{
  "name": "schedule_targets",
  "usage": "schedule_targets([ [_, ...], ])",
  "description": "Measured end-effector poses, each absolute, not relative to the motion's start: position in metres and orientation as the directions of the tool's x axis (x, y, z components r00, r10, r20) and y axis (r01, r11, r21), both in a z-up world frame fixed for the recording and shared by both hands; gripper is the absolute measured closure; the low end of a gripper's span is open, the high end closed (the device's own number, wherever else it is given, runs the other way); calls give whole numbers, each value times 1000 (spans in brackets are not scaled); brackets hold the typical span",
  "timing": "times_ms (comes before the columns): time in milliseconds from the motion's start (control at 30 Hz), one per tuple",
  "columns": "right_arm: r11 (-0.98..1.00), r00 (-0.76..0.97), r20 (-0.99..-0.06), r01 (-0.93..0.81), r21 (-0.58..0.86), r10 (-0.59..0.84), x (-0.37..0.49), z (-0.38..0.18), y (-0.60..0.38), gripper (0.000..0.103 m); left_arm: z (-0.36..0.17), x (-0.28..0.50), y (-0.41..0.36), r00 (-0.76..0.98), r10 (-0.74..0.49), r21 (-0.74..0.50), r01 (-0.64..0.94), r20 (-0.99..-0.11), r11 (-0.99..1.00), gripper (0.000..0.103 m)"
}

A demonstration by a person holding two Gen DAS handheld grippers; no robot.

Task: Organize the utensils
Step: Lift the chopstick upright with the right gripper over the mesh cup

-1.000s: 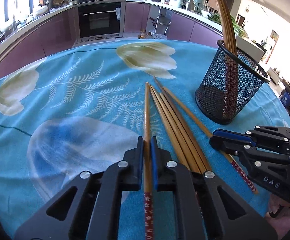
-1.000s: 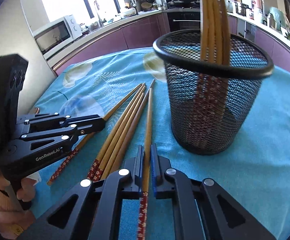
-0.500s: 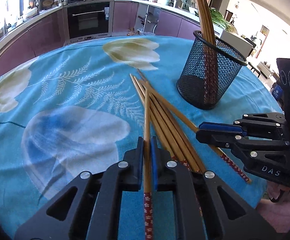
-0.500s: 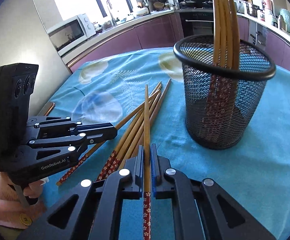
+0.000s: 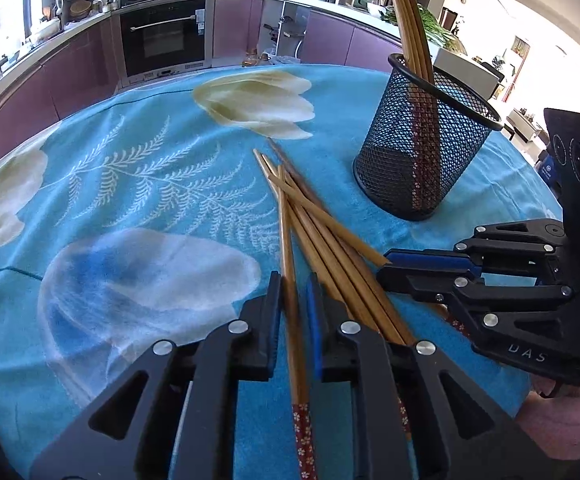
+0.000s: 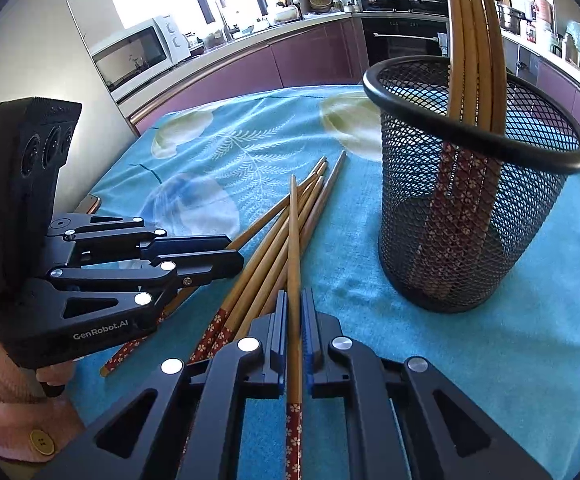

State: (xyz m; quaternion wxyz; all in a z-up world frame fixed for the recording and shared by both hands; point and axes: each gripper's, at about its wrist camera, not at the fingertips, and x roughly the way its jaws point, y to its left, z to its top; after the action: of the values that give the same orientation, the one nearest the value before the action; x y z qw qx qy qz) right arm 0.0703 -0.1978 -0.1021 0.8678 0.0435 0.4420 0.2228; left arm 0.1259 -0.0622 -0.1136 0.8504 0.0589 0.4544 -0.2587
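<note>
Left wrist view: the left gripper (image 5: 293,312) is pinching one brown bamboo chopstick (image 5: 286,240), its long axis running forward between the jaws. The black wire-mesh holder (image 5: 421,152) is standing ahead and to the right, nearer the right gripper (image 5: 385,268).

Right wrist view: the right gripper (image 6: 294,330) is likewise gripping a bamboo chopstick (image 6: 293,248) pointing forward; the mesh holder (image 6: 473,200) is sitting close, forward-right, with loose chopsticks (image 6: 258,276) lying on the teal tablecloth (image 6: 449,360) to the left.

The tops of the chopsticks (image 6: 471,40) standing in the mesh cup (image 6: 469,216) run off the upper edge in both views. The patterned end of each held chopstick (image 5: 293,320) leaves the lower edge. The loose pile (image 5: 329,248) is partly hidden behind the left gripper (image 5: 293,300) and the right gripper (image 5: 385,266). Countertop items are too small to identify.
</note>
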Motion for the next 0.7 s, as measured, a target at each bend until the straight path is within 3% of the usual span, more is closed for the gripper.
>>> schedule_targets([
  [200, 887, 535, -717, -369, 277, 446, 64, -90, -200, 97, -107, 121, -61, 482, -383, -131, 478, -788, 869, 95],
  [700, 860, 656, -556, -405, 311, 510, 39, -29, -235, 97, -29, 91, -40, 489, -609, -285, 583, -624, 761, 95],
])
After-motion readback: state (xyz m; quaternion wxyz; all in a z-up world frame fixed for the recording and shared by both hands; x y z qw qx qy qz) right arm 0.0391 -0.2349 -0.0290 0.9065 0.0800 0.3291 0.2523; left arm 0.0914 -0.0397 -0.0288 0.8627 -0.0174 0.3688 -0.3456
